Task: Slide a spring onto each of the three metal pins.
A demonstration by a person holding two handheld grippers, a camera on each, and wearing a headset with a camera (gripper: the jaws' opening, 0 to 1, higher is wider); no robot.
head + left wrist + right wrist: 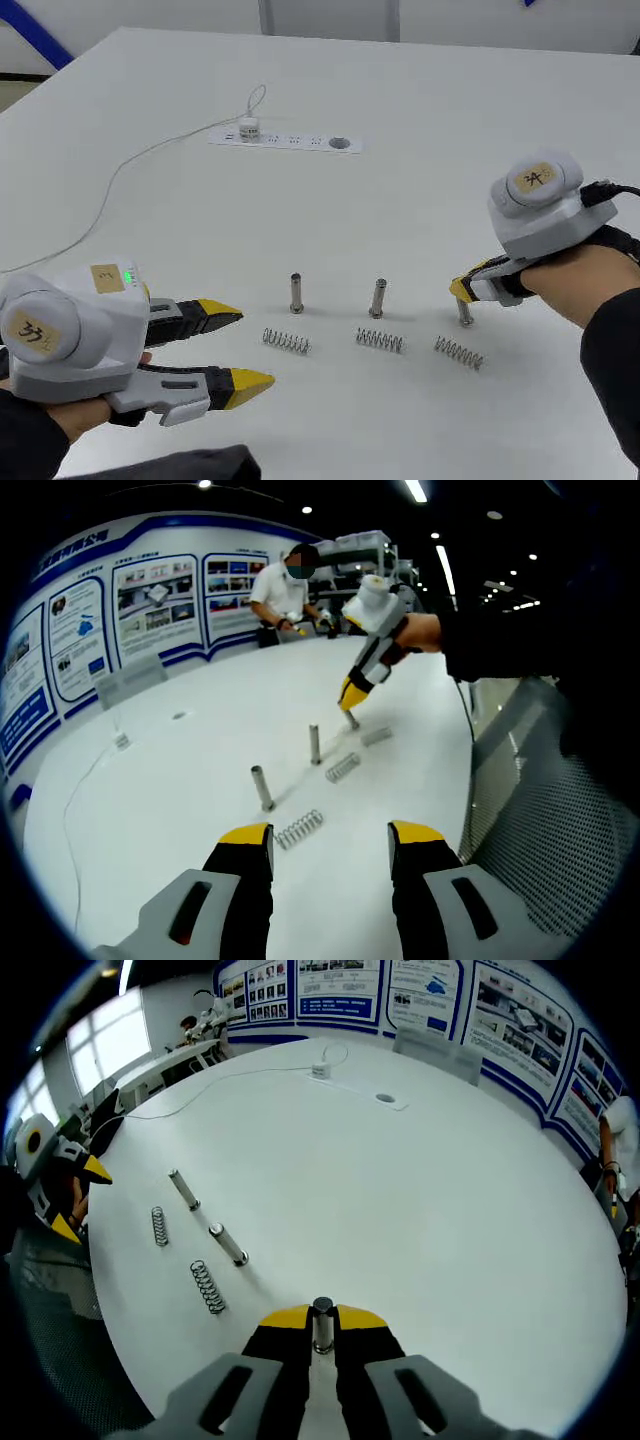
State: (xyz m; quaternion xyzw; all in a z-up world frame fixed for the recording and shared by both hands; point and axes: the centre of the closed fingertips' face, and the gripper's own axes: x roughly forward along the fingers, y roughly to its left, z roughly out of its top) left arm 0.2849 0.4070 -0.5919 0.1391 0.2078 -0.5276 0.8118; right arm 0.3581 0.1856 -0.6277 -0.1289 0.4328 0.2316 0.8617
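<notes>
"While the right pin (465, 315) stands at the end of the row, what has hold of it?"

"The right tongs (462, 292). Their yellow-tipped jaws are closed on its shaft, one on each side. In the right gripper view its flat round head shows just between the tips. It stands upright on the white table (420, 200)."

"And the other two pins?"

"The middle pin (378, 297) and the left pin (296, 293) also stand upright. They are in line with the first, apart from one another, and nothing touches them."

"Where are the springs?"

"All three lie flat on the table, one near each pin on the person's side. They are the left spring (286, 341), the middle spring (380, 340) and the right spring (459, 352). Each lies apart from its pin."

"The left tongs (235, 345)?"

"They hover left of the row, jaws wide apart with nothing between them. The tips point toward the left spring."

"Anything farther out?"

"A white power strip (290, 141) lies well beyond the pins, with a small white plug (249, 128) at its left end. In the left gripper view, a person in a white shirt (280, 590) stands past the table's far edge, in front of wall boards (150, 595) trimmed in blue."
</notes>
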